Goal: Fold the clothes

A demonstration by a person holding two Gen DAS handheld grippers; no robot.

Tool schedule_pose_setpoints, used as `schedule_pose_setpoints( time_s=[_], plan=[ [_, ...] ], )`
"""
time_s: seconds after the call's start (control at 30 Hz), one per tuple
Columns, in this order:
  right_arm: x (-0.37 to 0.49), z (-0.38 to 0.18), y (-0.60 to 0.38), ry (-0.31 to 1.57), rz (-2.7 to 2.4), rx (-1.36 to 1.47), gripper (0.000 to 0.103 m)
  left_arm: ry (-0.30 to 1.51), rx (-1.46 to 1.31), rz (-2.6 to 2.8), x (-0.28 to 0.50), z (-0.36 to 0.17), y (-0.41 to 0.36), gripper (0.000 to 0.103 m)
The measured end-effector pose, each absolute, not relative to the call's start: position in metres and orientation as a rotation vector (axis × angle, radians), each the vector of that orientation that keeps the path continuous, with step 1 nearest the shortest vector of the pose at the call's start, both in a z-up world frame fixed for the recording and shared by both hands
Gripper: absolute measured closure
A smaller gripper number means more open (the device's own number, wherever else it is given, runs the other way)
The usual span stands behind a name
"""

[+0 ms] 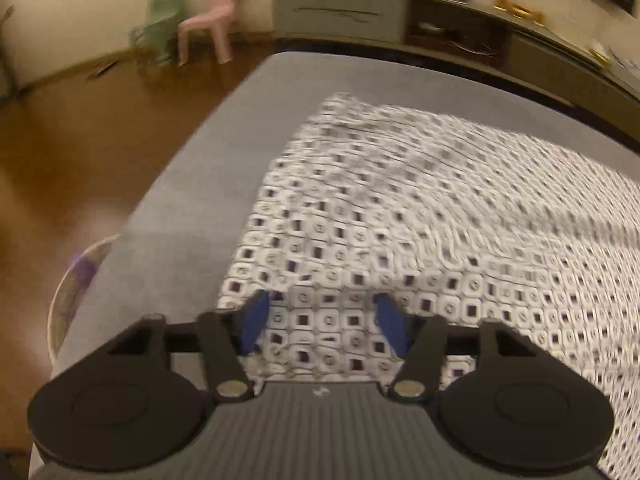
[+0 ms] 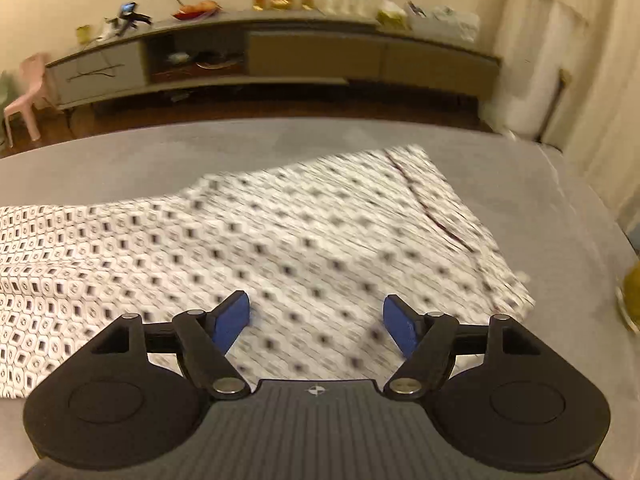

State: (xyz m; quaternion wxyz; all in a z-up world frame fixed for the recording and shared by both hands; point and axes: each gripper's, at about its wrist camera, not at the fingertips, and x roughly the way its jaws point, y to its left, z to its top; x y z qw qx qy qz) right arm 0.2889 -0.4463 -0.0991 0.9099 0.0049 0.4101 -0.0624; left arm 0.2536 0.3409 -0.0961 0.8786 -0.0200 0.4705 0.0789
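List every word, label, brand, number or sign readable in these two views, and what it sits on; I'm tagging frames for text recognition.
No readable words or numbers in either view.
Left gripper body: a small pale mark, too small to read.
Right gripper body: a small round cross mark, a symbol only, no letters.
Patterned garment: a print of squares and rings, motion-blurred, no lettering.
Items on the sideboard: too small and blurred to read.

You have 1 patterned garment [image 1: 400, 216] spread on 1 grey bench [image 1: 192, 168]. You hold 2 tools: the left tool [image 1: 322, 316] and the right tool [image 2: 316, 316], each with 2 blue pads. Behind stand 2 small chairs, 1 pink chair [image 1: 212, 16] and 1 green chair [image 1: 160, 20], and 1 long sideboard [image 2: 280, 56].
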Motion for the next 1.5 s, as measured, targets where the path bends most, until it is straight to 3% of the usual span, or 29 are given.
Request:
schedule_pose_setpoints(
  time_s=[0.17,0.23,0.43,0.47,0.53,0.63,0.73,0.77,0.8,0.83,0.87,0.9,1.0,1.2,1.3,1.4,1.47,1.5],
  plan=[
    [0.177,-0.055,-0.498,0.713,-0.107,0.118,0.024,0.912,0.006,0.033,0.168,-0.069,0.323,0.047],
    [0.115,-0.052,-0.516,0.708,-0.129,0.120,0.023,0.906,0.027,-0.046,0.131,-0.065,0.312,0.047],
    [0.004,-0.101,-0.529,0.851,-0.152,0.054,0.027,0.982,0.126,-0.143,0.076,-0.088,0.292,0.047],
    [-0.001,-0.106,-0.526,0.828,-0.140,0.050,0.030,0.993,0.145,-0.126,0.075,-0.092,0.292,0.047],
    [0.001,-0.109,-0.525,0.795,-0.128,0.065,0.029,0.998,0.164,-0.075,0.077,-0.099,0.295,0.036],
    [0.021,-0.111,-0.524,0.768,-0.118,0.050,0.028,0.981,0.187,0.017,0.090,-0.099,0.302,0.033],
    [0.049,-0.114,-0.530,0.739,-0.140,0.052,0.026,0.957,0.211,0.134,0.109,-0.099,0.306,0.019],
    [0.059,-0.116,-0.533,0.730,-0.163,0.051,0.026,0.961,0.213,0.163,0.117,-0.098,0.306,0.019],
    [0.067,-0.115,-0.535,0.726,-0.180,0.059,0.026,0.975,0.213,0.182,0.123,-0.097,0.303,0.021],
    [0.073,-0.115,-0.538,0.728,-0.193,0.065,0.026,0.991,0.213,0.200,0.127,-0.096,0.300,0.029],
    [0.074,-0.113,-0.537,0.744,-0.215,0.063,0.027,1.005,0.210,0.209,0.127,-0.095,0.296,0.046],
    [0.072,-0.109,-0.533,0.767,-0.245,0.058,0.029,1.005,0.208,0.209,0.122,-0.090,0.289,0.049],
    [0.024,-0.094,-0.505,0.738,-0.120,0.087,0.028,0.945,0.178,0.107,0.086,-0.075,0.267,0.035],
    [-0.046,-0.103,-0.423,0.833,0.177,-0.085,0.021,0.999,0.201,-0.064,0.040,-0.098,0.234,0.033],
    [-0.033,-0.100,-0.407,0.862,0.186,-0.096,0.022,1.017,0.196,-0.037,0.033,-0.105,0.233,0.029],
    [-0.008,-0.100,-0.400,0.888,0.182,-0.086,0.016,1.009,0.213,0.009,0.043,-0.105,0.236,0.021],
    [0.008,-0.101,-0.401,0.888,0.160,-0.072,0.014,1.002,0.203,0.057,0.056,-0.106,0.246,0.007],
    [0.016,-0.102,-0.403,0.885,0.145,-0.062,0.012,1.005,0.180,0.074,0.063,-0.106,0.252,0.006]
  ],
)
